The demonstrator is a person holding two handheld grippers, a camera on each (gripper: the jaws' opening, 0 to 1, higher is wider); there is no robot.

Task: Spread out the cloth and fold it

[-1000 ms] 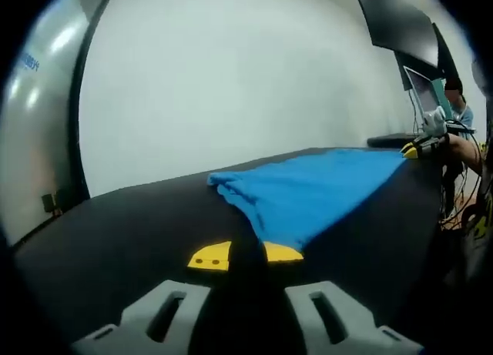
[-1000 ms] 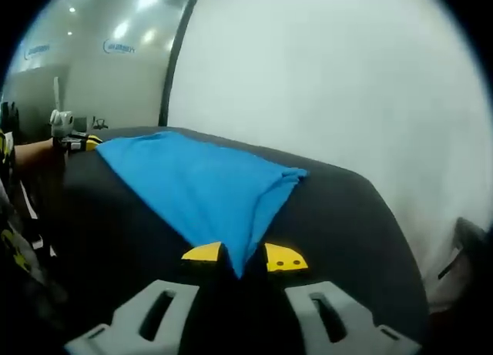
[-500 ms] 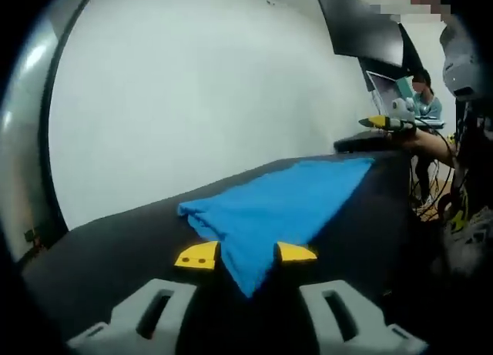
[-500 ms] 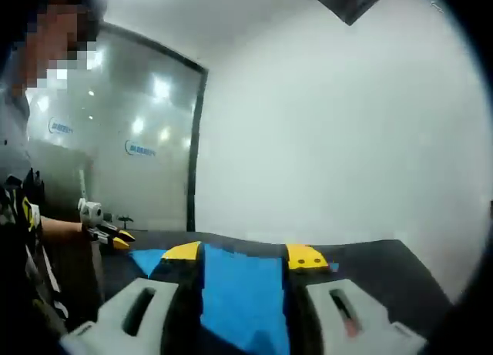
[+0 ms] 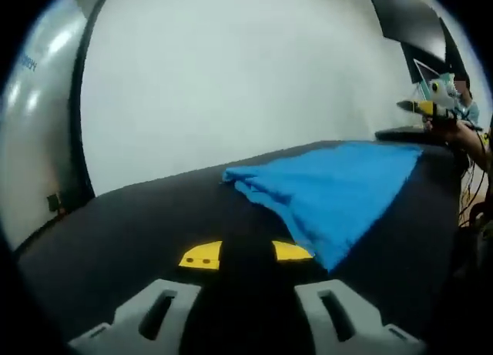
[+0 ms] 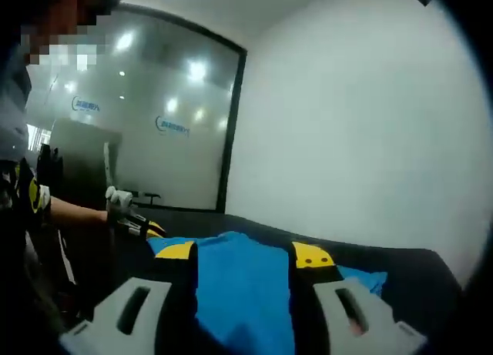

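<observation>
Judging by the blue cloth (image 5: pixel 331 197) lying part-bunched on the black table (image 5: pixel 139 232), just right of the left gripper's (image 5: pixel 247 253) wide, empty jaws and between the right gripper's (image 6: pixel 243 253) spread jaws, risked closing on air or dragging one edge crooked.

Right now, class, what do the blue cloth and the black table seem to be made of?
The cloth looks like soft, matte woven or knit fabric: it bunches into folds at one corner. The table looks covered in a dull black sheet, perhaps rubber or felt; it shows almost no shine.
</observation>
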